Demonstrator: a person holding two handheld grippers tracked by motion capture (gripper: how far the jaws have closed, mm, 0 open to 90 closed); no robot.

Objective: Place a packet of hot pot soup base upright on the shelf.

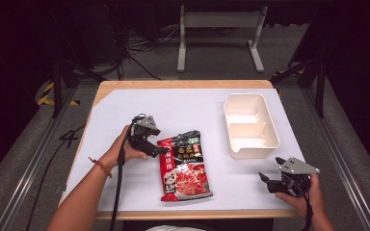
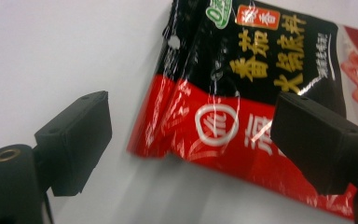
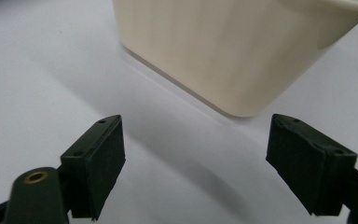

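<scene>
Presently, the red-and-black food packet [image 1: 185,165] lies flat on the white table [image 1: 125,115] near the front edge, left of centre. Left gripper [image 1: 155,149] at the packet's upper left corner, jaws spread wide astride that corner, nothing held. Right gripper [image 1: 269,182] by the front right corner, jaws wide apart, empty, facing the cream divided tray [image 1: 249,125] toward the right edge.

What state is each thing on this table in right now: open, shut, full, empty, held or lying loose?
Left gripper: open, jaws astride the packet's corner, not clamped.
Right gripper: open, holding nothing.
Sauce packet: lying flat, looks sealed.
Cream container: lidless, upright, empty.
</scene>
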